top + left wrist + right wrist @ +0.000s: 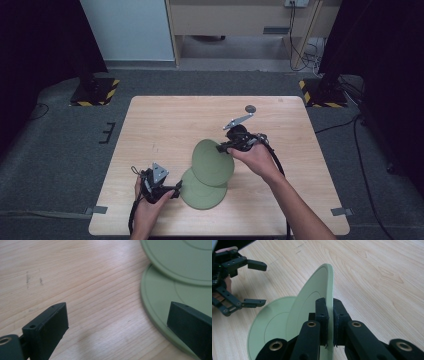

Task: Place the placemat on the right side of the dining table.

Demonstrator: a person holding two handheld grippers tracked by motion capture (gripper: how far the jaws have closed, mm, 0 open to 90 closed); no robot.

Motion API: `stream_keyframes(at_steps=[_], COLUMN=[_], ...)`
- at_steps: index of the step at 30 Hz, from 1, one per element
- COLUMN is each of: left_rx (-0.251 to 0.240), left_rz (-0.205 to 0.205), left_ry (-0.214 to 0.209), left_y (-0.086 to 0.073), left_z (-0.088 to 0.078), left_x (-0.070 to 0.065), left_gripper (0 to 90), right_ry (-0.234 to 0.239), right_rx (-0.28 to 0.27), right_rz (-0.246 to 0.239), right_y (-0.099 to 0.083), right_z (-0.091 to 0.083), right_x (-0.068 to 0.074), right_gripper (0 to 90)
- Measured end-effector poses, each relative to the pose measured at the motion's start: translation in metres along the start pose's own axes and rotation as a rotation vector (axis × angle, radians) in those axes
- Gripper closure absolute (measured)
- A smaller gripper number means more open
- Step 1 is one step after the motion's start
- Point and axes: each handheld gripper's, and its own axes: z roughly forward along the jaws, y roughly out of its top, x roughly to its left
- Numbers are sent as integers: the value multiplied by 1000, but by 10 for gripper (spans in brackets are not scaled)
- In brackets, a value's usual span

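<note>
Two flat green plates are on the wooden table [165, 120]. The lower plate [200, 192] [160, 300] [268, 323] lies flat. The upper plate [212, 162] [180, 257] [310, 298] is lifted and tilted on edge above it, with my right gripper [223, 148] [329, 322] shut on its rim. My left gripper [176, 191] [117, 322] [263, 283] is open just left of the lower plate. One of its jaws hangs over that plate's rim and nothing is between its fingers.
A small dark disc [250, 108] lies on the table near the far right edge. Two stand bases with yellow-black stripes [95, 92] [320, 95] sit on the floor beyond the table's far corners. Bare wood stretches across the table's left and far parts.
</note>
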Motion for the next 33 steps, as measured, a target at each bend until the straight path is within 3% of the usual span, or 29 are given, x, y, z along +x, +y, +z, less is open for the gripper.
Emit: stream_keyframes(at_steps=[11, 21, 33], left_rx=[20, 65, 78], left_rz=[-49, -43, -43], left_ry=[35, 29, 29], left_y=[-6, -8, -9], left_z=[0, 7, 7], left_x=[15, 14, 14], left_gripper=[30, 29, 26], right_ry=[16, 30, 15], right_rx=[-35, -74, -113], right_rz=[15, 54, 92], right_y=[4, 5, 2], right_z=[-14, -26, -39], right_x=[-2, -8, -19], right_gripper=[857, 858, 858])
